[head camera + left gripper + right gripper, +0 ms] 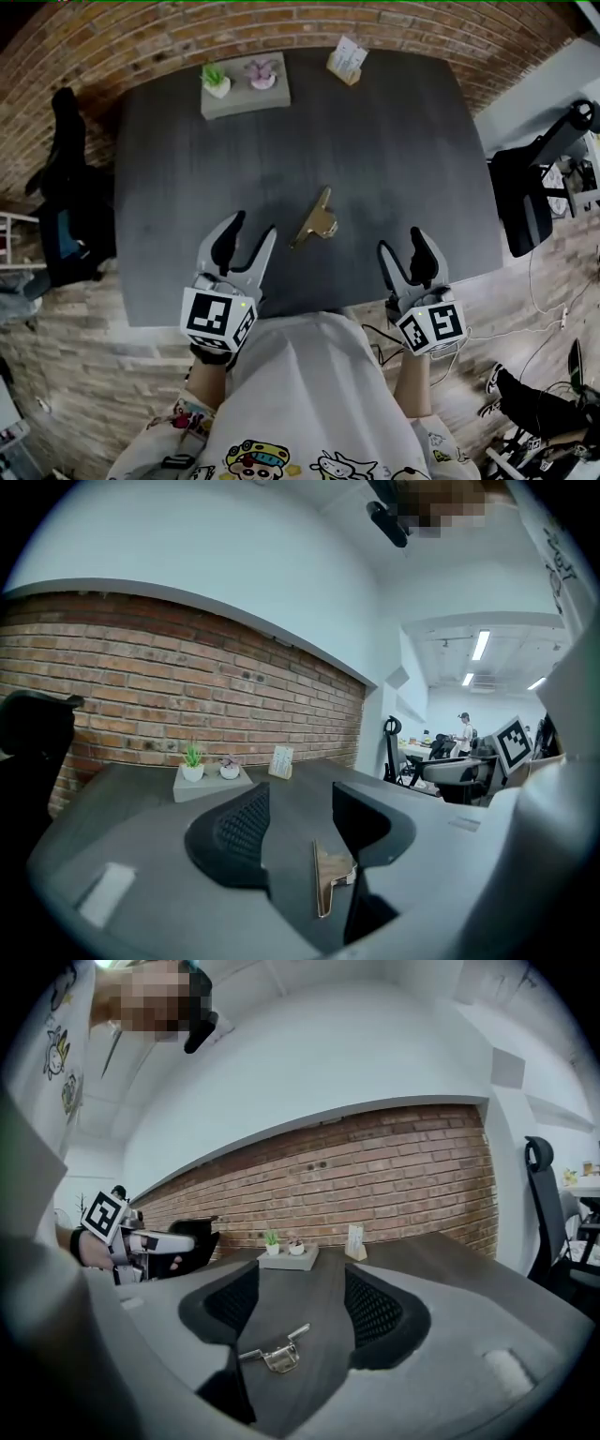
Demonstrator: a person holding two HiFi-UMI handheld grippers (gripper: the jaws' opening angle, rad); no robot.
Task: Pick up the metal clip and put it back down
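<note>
The metal clip (317,223) lies flat on the dark table (394,141), between the two grippers and a little ahead of them. My left gripper (246,236) stands open just left of it, nothing between its fingers; in the left gripper view the clip (330,876) lies near the right jaw. My right gripper (406,251) is open too, held near the table's front edge, right of the clip. In the right gripper view the clip (276,1354) lies on the table between the jaws, apart from both.
A grey tray (246,94) with two small potted plants and a card stand (346,61) sit at the table's far edge. A brick wall runs behind. Office chairs (525,197) stand at the right, another at the left (70,187).
</note>
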